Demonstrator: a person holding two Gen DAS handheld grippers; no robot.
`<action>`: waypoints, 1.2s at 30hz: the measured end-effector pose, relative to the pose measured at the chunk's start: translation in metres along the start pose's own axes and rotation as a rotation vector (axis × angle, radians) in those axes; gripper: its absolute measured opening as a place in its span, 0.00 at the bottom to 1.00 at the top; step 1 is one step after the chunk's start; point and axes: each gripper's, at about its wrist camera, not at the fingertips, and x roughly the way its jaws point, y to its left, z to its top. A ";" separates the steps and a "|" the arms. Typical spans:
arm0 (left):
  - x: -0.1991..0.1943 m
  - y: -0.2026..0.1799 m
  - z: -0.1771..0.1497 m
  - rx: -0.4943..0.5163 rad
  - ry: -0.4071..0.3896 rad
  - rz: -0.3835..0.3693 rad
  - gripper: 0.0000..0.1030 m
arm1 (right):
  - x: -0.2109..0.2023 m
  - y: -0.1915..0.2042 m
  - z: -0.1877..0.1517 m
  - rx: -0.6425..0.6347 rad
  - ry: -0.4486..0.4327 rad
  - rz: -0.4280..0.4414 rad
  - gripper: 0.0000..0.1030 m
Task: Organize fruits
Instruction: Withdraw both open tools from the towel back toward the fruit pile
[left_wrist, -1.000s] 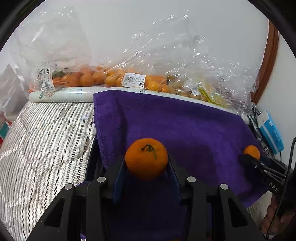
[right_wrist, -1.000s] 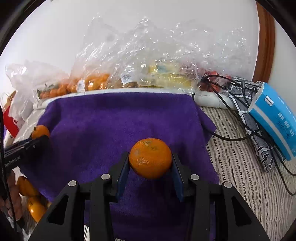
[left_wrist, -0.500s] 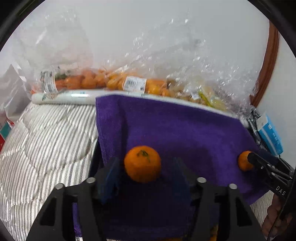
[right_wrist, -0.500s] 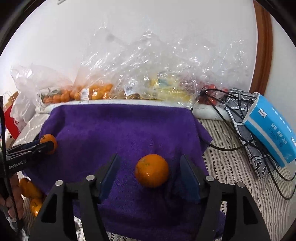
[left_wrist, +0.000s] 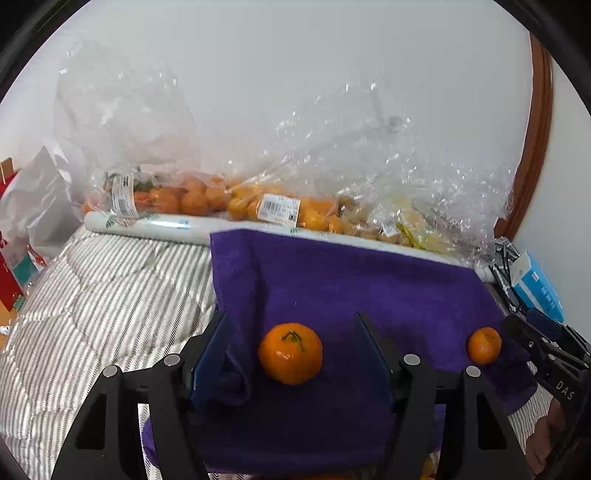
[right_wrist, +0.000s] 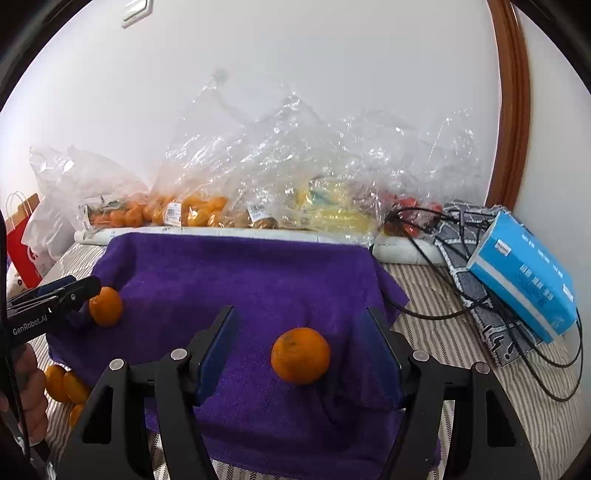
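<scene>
L gripper (left_wrist: 291, 349) spread wide, nothing pinched. Mandarin w/ stem (left_wrist: 290, 353) sits on purple towel (left_wrist: 369, 280) in the gap betw the blue pads, lower centre of L wrist frame, clear of both pads, a bit closer to the left-frame pad. Towel fold bunches up against that left-frame pad.

R gripper (right_wrist: 301, 352) also spread wide, holding nothing. Second mandarin (right_wrist: 300, 355) on same towel betw its fingers, lower centre of R wrist frame, not touching either pad, slightly nearer right-frame one.

Cross-views: second mandarin shows at lower right of L frame (left_wrist: 484, 346), just beside R gripper's tip; stem mandarin shows at mid left of R frame (right_wrist: 105, 306), just beside L gripper's tip.

Surroundings: towel draped over a raised block on striped bedding (left_wrist: 92, 295). Behind it, across upper-mid frame, clear plastic bags of fruit (right_wrist: 258, 192) against white wall, white roll (left_wrist: 147, 226) in front of them. Blue tissue pack (right_wrist: 524, 273) and black cables (right_wrist: 461, 295) at right of R frame. Loose oranges (right_wrist: 64, 384) on bedding, lower left of R frame, below towel edge. Red paper bag (right_wrist: 22, 251) at far left. Nothing betw either fruit and its pads.

Orientation: fruit near-round, no clear long axis. Stem mandarin's stem faces up and toward cam. Second mandarin: small dark mark on top, stem end can't tell.
</scene>
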 end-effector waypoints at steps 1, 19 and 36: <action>-0.003 0.000 0.001 0.002 -0.008 -0.003 0.64 | -0.003 -0.001 0.002 0.012 -0.006 0.010 0.66; -0.074 -0.011 -0.001 0.105 0.071 -0.147 0.56 | -0.110 0.028 -0.010 0.030 0.002 0.023 0.64; -0.101 0.049 -0.054 0.023 0.150 -0.110 0.56 | -0.133 0.063 -0.053 0.060 0.030 0.050 0.63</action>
